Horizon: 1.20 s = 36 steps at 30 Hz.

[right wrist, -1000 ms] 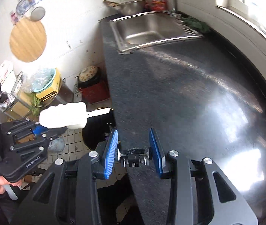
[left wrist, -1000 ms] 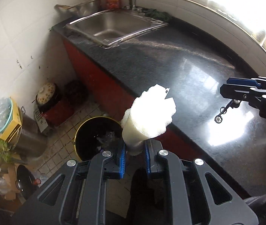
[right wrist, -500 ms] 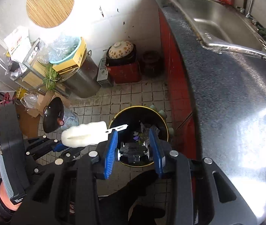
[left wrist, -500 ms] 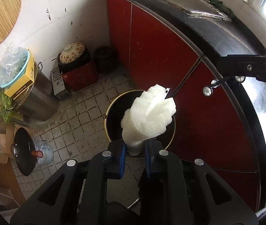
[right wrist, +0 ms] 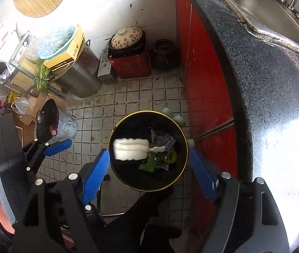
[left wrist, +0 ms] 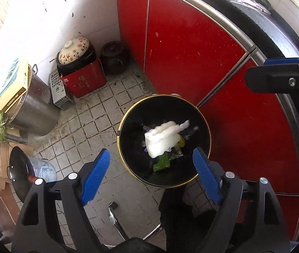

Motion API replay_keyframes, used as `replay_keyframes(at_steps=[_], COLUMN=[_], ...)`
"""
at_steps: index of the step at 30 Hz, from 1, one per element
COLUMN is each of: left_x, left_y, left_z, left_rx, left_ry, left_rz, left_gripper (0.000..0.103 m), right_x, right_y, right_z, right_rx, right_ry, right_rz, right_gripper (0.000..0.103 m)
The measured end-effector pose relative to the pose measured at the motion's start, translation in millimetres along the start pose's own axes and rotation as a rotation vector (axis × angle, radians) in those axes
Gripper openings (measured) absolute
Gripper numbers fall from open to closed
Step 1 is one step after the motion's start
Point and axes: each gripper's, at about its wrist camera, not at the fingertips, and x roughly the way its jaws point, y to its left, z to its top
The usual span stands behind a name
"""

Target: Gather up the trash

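Note:
A black trash bin with a gold rim (left wrist: 128, 116) (right wrist: 115, 130) stands on the tiled floor by the red cabinet. My left gripper (left wrist: 151, 175) hangs above it, jaws opening wide, with nothing pressed between the pads. A white foam piece (left wrist: 164, 139) (right wrist: 130, 149) is free of the fingers, over the wrappers inside the bin. My right gripper (right wrist: 149, 175) also points down over the bin, jaws opening and empty. The small metal part it carried cannot be made out among the trash. Each gripper shows in the other's view: right gripper (left wrist: 276, 69), left gripper (right wrist: 50, 147).
Red cabinet doors (left wrist: 187, 42) and the dark countertop (right wrist: 276, 84) run along the right. A floral-lidded pot on a red box (left wrist: 75, 63), a dark jar (left wrist: 114, 57), a steel stockpot (left wrist: 35, 109) and a wok (right wrist: 46, 122) crowd the floor to the left.
Both grippers swung off the countertop and down over the bin. The left jaws let go of the white foam, which dropped toward the bin. The right jaws opened and the metal part is gone.

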Motion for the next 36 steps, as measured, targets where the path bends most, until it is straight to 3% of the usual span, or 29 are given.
replay_keyframes(at_steps=[4,6,9,14,19,22,27,32,36], left_x=[-3,-7,-23,-68,-113,-133,-170,-201,-208], left_y=[-3,-7,-19,-67,-149,-206,-315,-407,-440], left_z=[2,5,18,51,89,108,100,60,26], left_rx=[0.008,0.013,0.027,0.177,0.369,0.477,0.72,0.901,0.958], left_ry=[0.0,0.003,-0.001,-0.099,-0.231,-0.25,-0.307,-0.309,-0.247], left_rz=[-0.005,-0.006,-0.02,-0.046,-0.131,-0.215,-0.311,-0.362,-0.374], left_gripper=[0.079,0.084,0.088,0.095,0.096,0.096,0.096,0.096,0.096], right_x=[-14,-26,-52,-135,-223,-268,-329,-356,-364], right_y=[-6,-11,-20,-52,-105,-133,-163,-168,-172], right_z=[-6,-11,-20,-61,-138,-194,-306,-399,-448], right_rx=[0.003,0.003,0.013,0.084,0.325,0.52,0.881,1.13,1.267], right_ry=[-0.008,-0.022,-0.053,-0.198,-0.307,-0.328,-0.357,-0.379,-0.395], right_rz=[0.002,-0.019,-0.041,-0.168,-0.407,-0.559,-0.732,-0.764,-0.767], right_gripper=[0.077,0.084,0.085,0.095,0.096,0.096,0.096,0.096,0.096])
